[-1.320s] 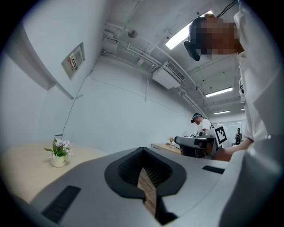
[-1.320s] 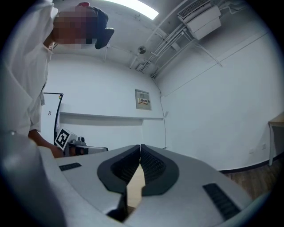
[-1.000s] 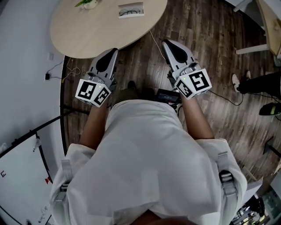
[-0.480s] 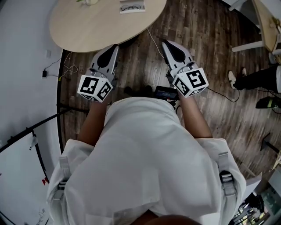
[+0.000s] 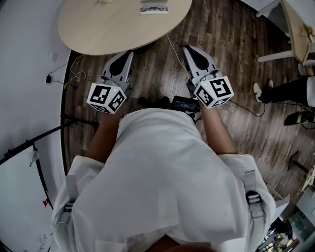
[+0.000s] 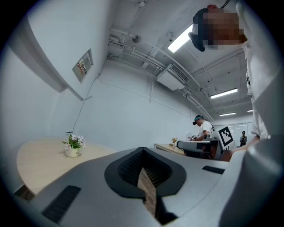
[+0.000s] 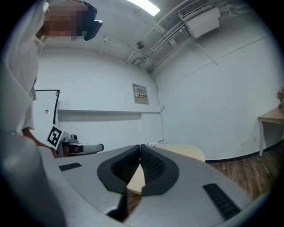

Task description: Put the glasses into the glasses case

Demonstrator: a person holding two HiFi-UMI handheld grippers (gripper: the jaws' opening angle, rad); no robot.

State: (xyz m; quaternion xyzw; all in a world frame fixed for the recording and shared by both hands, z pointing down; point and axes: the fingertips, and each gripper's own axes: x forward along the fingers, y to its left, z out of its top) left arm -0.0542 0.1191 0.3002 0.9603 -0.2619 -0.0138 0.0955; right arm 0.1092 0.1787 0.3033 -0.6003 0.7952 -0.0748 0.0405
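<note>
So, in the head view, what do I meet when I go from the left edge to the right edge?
Cable on the floor → left gripper → glasses case on the table → right gripper → another person's leg.

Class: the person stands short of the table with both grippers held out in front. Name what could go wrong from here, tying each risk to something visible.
1. A thin cable runs across the floor between the person and the table; stepping forward could snag it.
2. The left gripper and right gripper are both shut; unless opened first, they may knock the glasses instead of grasping.
</note>
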